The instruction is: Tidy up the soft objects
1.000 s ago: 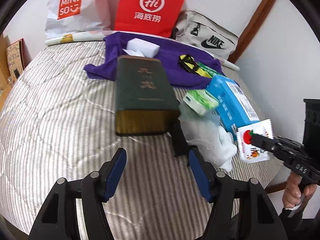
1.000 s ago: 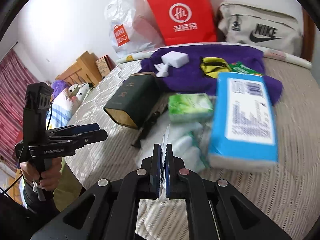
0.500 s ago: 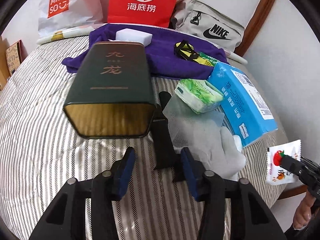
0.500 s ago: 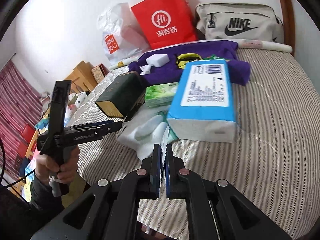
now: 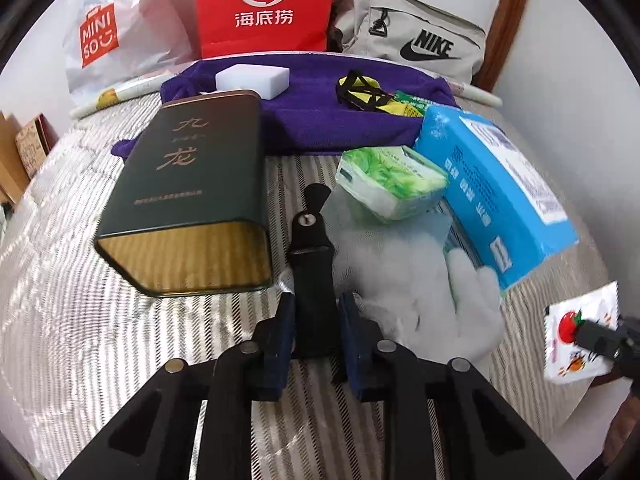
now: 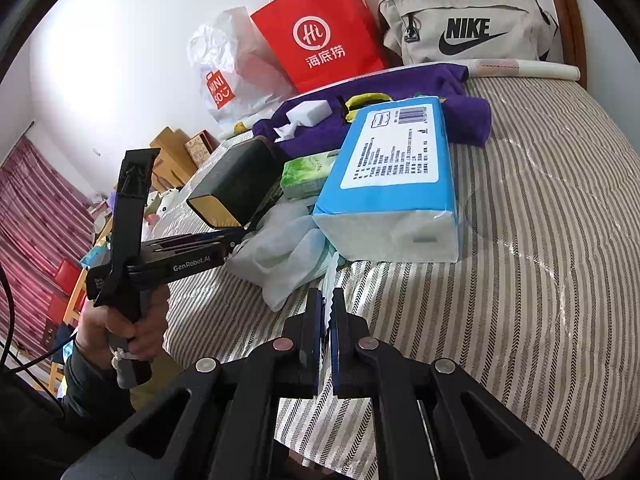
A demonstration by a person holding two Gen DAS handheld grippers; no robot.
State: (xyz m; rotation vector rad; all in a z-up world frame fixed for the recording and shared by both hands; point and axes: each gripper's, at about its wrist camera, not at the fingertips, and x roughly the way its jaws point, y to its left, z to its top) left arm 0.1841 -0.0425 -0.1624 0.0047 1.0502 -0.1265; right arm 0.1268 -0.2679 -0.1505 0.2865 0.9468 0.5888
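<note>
My left gripper (image 5: 316,320) is shut on a black strap-like object (image 5: 314,280) that lies on the striped bed beside a dark green tin (image 5: 192,196). A white plastic bag (image 5: 408,276), a green tissue pack (image 5: 390,182) and a blue tissue pack (image 5: 496,188) lie to the right. My right gripper (image 6: 327,312) is shut on a small white sachet (image 6: 329,280), seen in the left wrist view (image 5: 580,336) with a tomato print, off the bed's right edge. The blue pack (image 6: 396,176) lies just beyond it.
A purple towel (image 5: 320,120) at the back carries a white sponge (image 5: 252,80) and a yellow-black item (image 5: 362,92). A red paper bag (image 5: 264,8), a Miniso bag (image 5: 104,36) and a Nike bag (image 5: 412,36) stand against the wall. The bed edge (image 6: 256,360) is near.
My left gripper moved forward over the bed and closed on the black object. My right gripper, still holding the sachet, drew back to the right, away from the pile.
</note>
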